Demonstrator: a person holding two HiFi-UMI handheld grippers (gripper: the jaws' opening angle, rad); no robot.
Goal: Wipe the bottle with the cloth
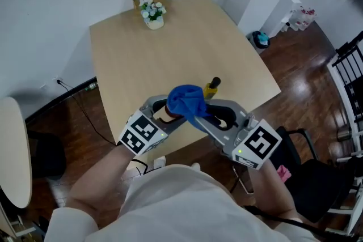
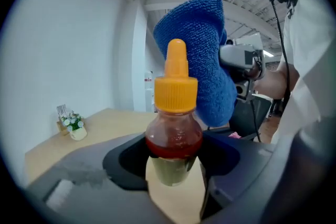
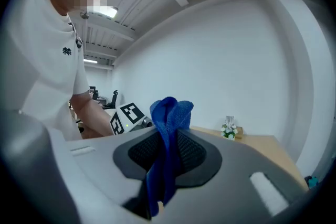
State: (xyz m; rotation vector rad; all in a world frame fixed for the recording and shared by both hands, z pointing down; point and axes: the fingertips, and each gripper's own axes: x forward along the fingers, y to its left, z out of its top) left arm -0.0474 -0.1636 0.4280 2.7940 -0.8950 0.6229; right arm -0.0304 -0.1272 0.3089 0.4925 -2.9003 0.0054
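Low in the centre of the head view, over the near part of the tabletop (image 1: 170, 59), the left claw (image 2: 173, 181) is clamped round the body of the upright, orange-capped bottle (image 2: 174, 136). The right claw (image 3: 164, 165) is pinched tight on the blue cloth (image 3: 169, 118), and the cloth's bunched end sits just behind and to the right of the cap in the left gripper view.

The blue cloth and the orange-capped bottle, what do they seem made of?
Blue cloth: likely microfibre or terry, matte, nubby looped pile. Bottle: clear and glossy, plastic or glass, cannot tell which; red liquid shows through. Cap: orange plastic by its look, ribbed sides.
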